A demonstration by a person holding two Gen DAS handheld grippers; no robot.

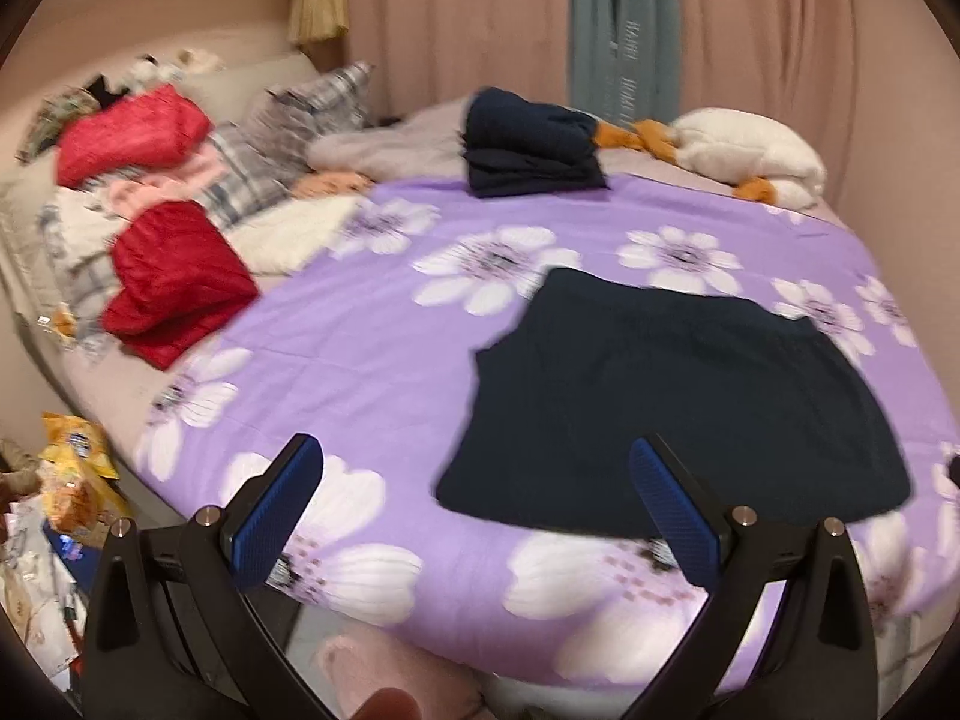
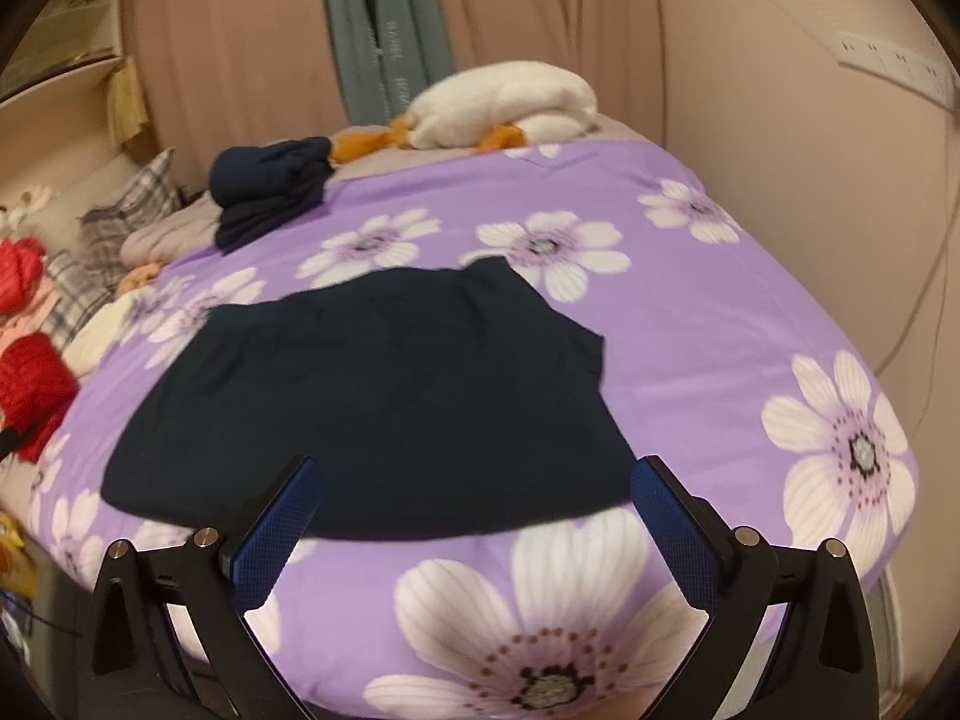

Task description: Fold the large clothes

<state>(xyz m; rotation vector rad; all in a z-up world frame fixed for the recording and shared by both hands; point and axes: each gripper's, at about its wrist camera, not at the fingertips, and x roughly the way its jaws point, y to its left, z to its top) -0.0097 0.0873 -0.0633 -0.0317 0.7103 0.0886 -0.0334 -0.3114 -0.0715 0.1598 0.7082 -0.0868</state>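
Note:
A dark navy garment lies spread flat on the purple flowered bedspread; it also shows in the right wrist view. My left gripper is open and empty, above the bed's near edge, with the garment's near left corner between and beyond its fingers. My right gripper is open and empty, just short of the garment's near hem. The bedspread also shows in the right wrist view.
A folded navy stack sits at the far side of the bed. Red garments, plaid pillows and a white plush duck lie around. Clutter and a yellow bag sit on the floor at left. Pink curtains stand behind.

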